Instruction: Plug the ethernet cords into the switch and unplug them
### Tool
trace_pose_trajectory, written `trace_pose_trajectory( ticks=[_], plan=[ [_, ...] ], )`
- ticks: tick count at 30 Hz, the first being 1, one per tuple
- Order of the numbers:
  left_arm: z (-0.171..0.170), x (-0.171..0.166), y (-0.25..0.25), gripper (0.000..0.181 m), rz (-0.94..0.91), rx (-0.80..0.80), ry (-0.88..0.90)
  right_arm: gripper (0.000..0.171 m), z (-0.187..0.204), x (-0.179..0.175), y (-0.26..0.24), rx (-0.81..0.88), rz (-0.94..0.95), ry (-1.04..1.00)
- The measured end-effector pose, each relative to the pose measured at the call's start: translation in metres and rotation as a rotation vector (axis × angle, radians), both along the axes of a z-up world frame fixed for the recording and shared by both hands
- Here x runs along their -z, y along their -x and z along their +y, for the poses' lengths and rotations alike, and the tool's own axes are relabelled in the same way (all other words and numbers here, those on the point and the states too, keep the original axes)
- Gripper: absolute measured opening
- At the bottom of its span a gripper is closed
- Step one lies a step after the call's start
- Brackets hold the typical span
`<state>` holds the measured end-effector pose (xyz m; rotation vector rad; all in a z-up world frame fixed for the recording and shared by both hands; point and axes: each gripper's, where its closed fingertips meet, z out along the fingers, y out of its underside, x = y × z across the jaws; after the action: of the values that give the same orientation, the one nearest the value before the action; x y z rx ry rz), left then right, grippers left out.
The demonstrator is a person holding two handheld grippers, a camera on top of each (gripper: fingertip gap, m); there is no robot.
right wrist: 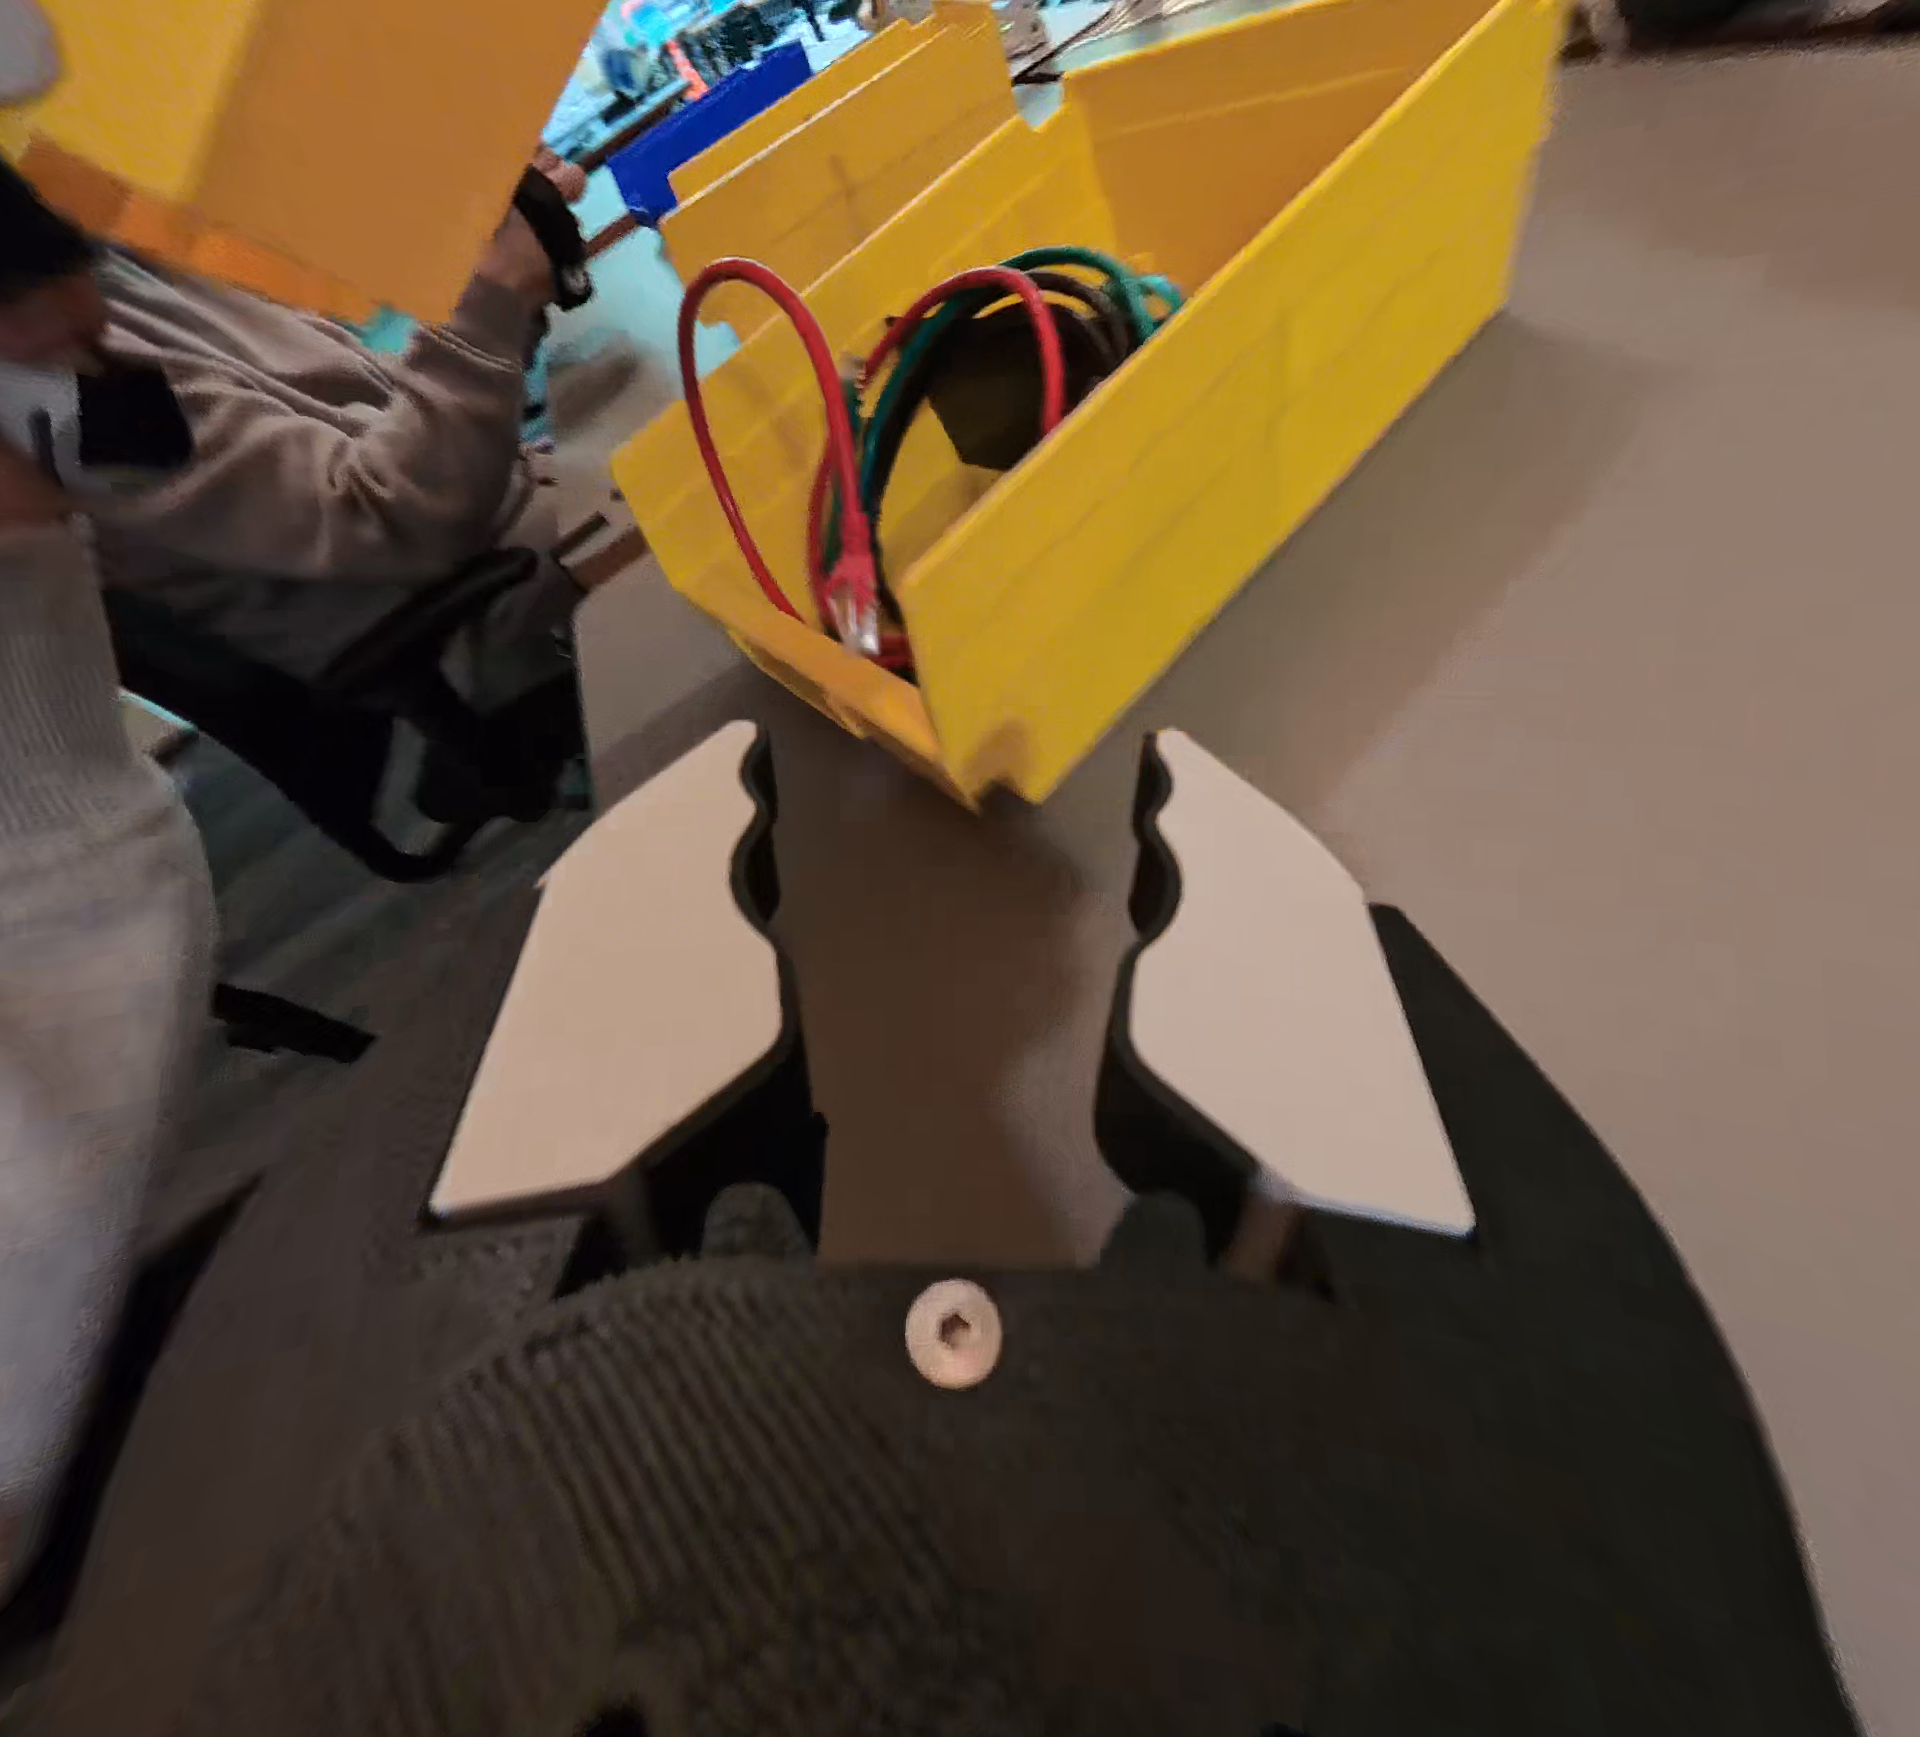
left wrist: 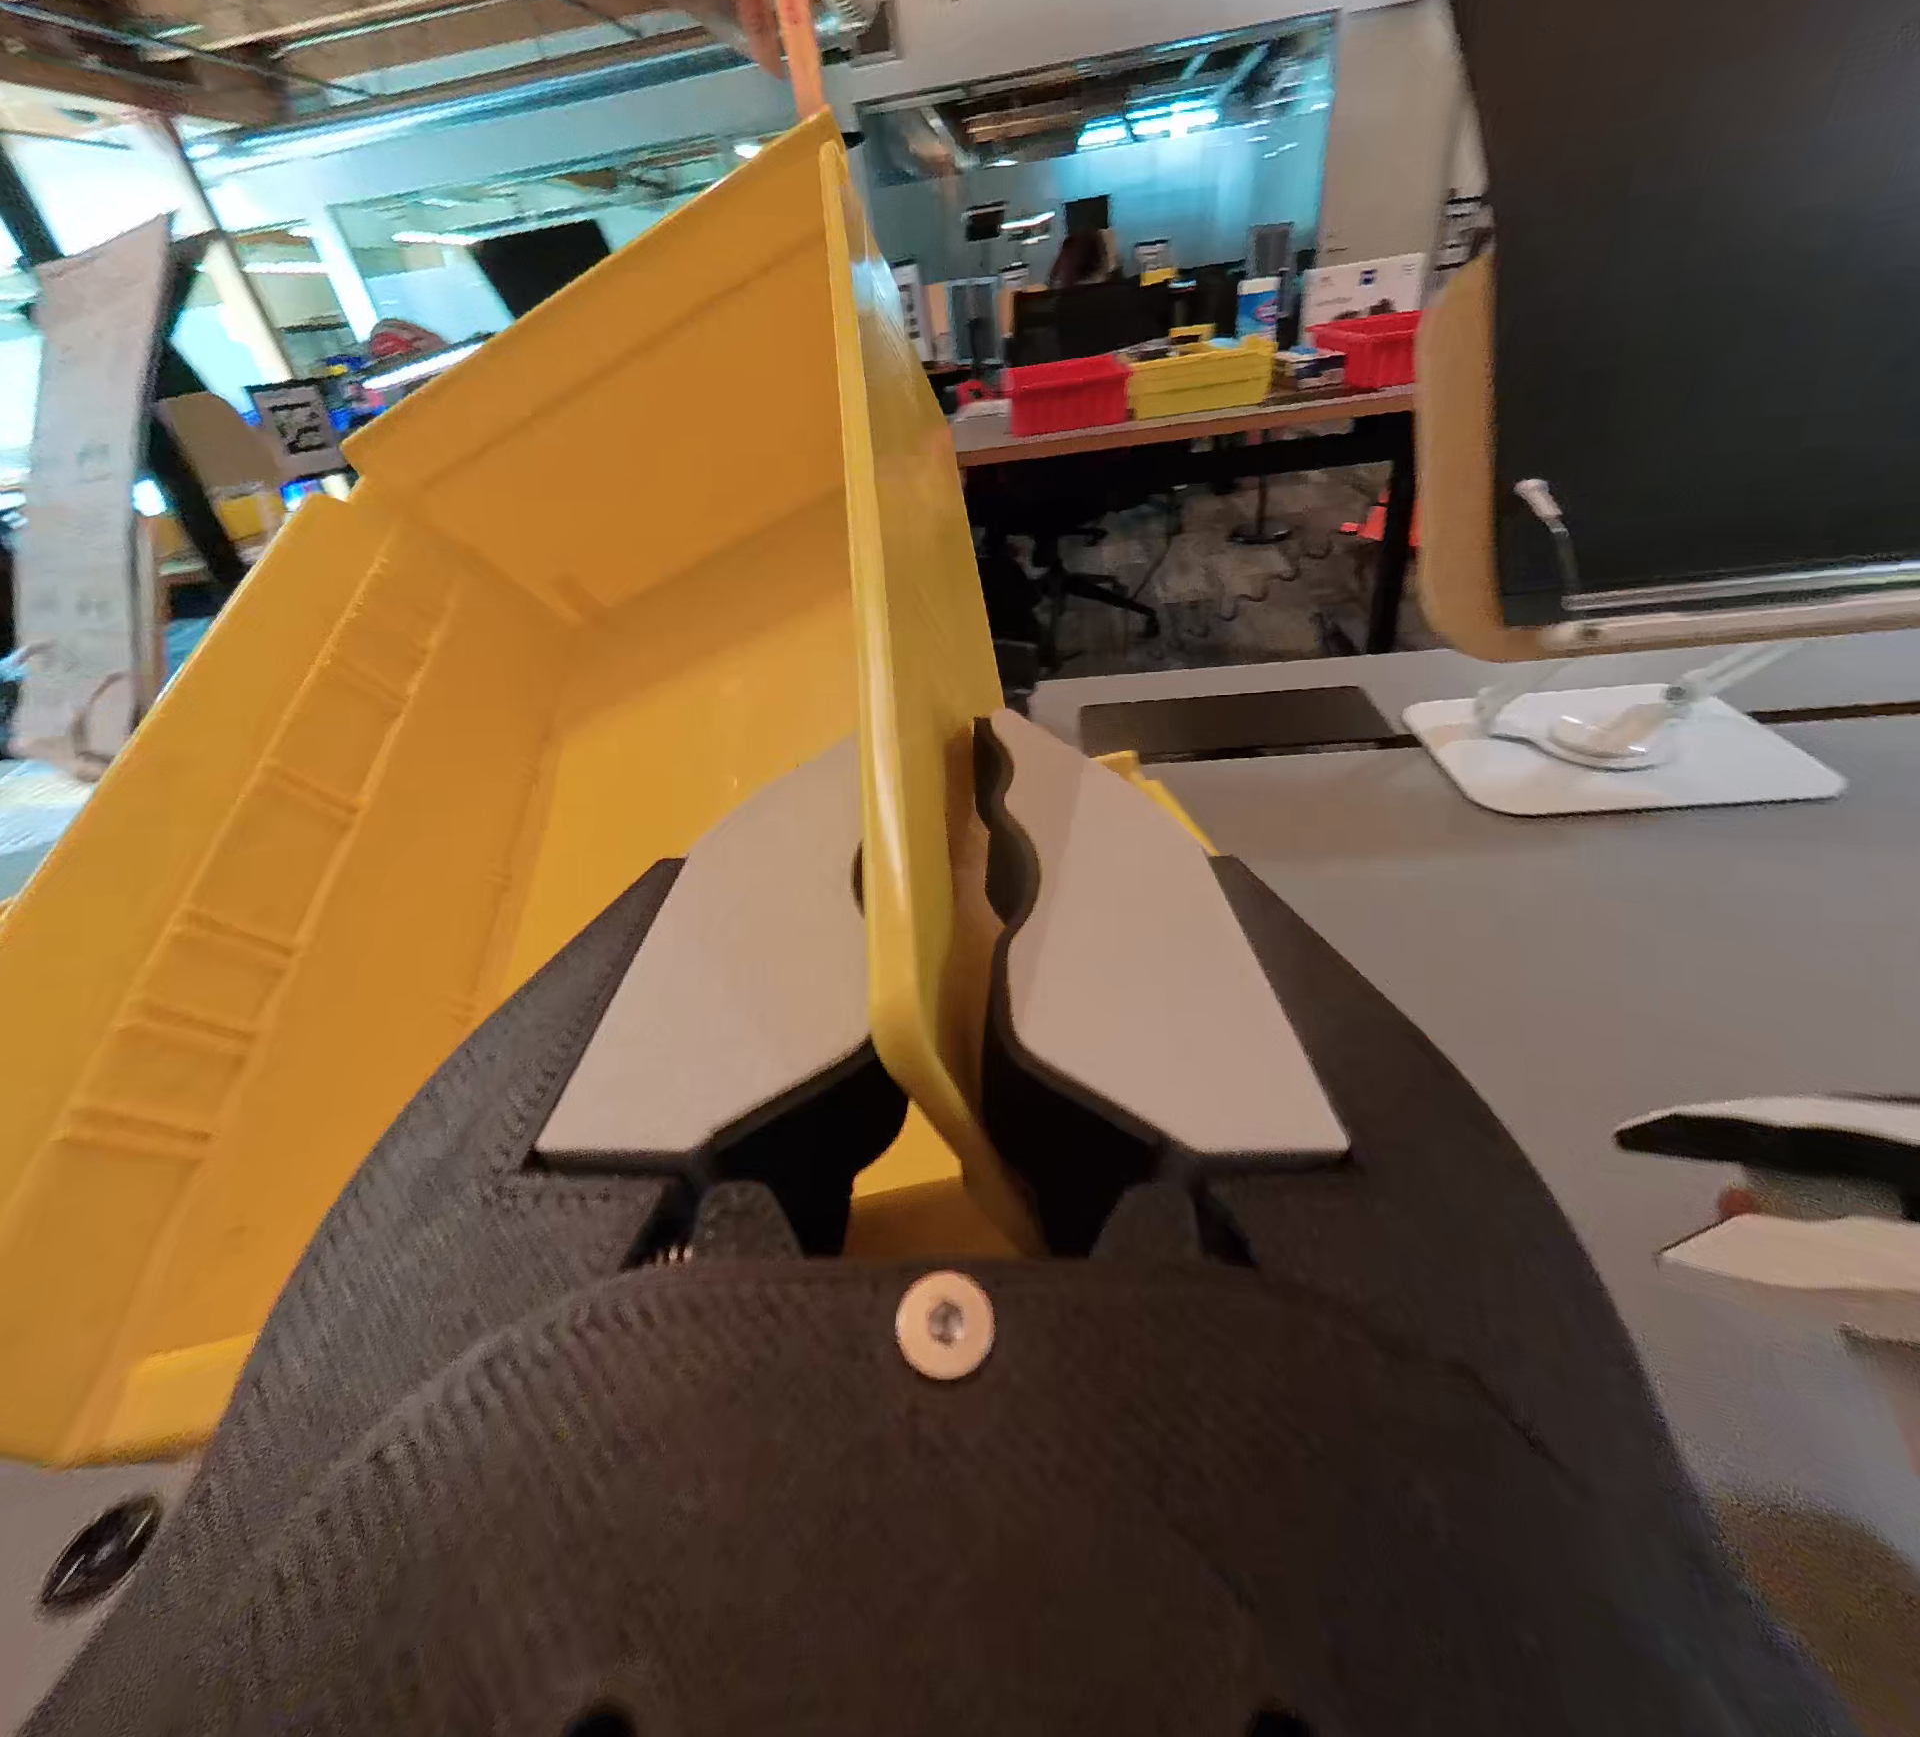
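My left gripper (left wrist: 925, 752) is shut on the side wall of an empty yellow bin (left wrist: 623, 492) and holds it tilted above the grey table (left wrist: 1455, 960). The same bin shows raised at the top left of the right wrist view (right wrist: 312, 25). My right gripper (right wrist: 956, 742) is open and empty, low over the table, just in front of a second yellow bin (right wrist: 1195, 524). That bin holds looped red cords (right wrist: 748, 399), green cords (right wrist: 1127, 285) and a dark object (right wrist: 997, 409). A red plug (right wrist: 852, 596) hangs at its near corner. The right gripper also shows in the left wrist view (left wrist: 1766, 1188).
A dark monitor (left wrist: 1683, 233) on a white stand base (left wrist: 1621, 752) stands at the back right of the table. A person in a beige sleeve (right wrist: 312, 440) sits on a chair left of the table edge. Red and yellow bins (left wrist: 1143, 383) sit on a far table.
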<state>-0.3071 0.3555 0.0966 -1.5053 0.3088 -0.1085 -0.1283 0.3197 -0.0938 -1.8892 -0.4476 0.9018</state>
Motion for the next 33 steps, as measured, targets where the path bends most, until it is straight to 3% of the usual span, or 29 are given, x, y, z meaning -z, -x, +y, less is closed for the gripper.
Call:
trace_pose_trajectory(
  ticks=[5,8,15,17,19,21,23,27,33],
  plan=[
    [-0.022,-0.007,-0.09,0.007,0.061,0.223,-0.023,0.058,-0.034,-0.006,-0.13,0.157,-0.219,-0.156],
    [-0.048,0.006,-0.165,0.007,0.11,0.397,-0.025,0.049,-0.064,-0.002,-0.21,0.29,-0.303,-0.177],
    [-0.135,0.095,-0.322,0.008,0.3,0.717,0.061,0.038,-0.157,-0.003,-0.357,0.587,-0.34,-0.216],
    [-0.155,0.114,-0.359,0.008,0.301,0.769,0.106,0.037,-0.169,-0.017,-0.381,0.663,-0.263,-0.252],
    [-0.166,0.13,-0.392,0.008,0.325,0.803,0.124,0.038,-0.173,-0.019,-0.409,0.802,-0.31,-0.219],
    [-0.169,0.148,-0.422,0.009,0.402,0.811,0.118,0.037,-0.175,-0.012,-0.419,0.853,-0.505,-0.206],
    [-0.167,0.165,-0.449,0.008,0.47,0.801,0.112,0.038,-0.175,-0.006,-0.408,0.817,-0.581,-0.222],
    [-0.165,0.181,-0.499,0.008,0.434,0.831,0.138,0.044,-0.174,-0.005,-0.378,0.701,-0.367,-0.171],
    [-0.169,0.206,-0.554,0.008,0.415,0.874,0.187,0.049,-0.176,-0.002,-0.398,0.731,-0.148,-0.074]
  ],
)
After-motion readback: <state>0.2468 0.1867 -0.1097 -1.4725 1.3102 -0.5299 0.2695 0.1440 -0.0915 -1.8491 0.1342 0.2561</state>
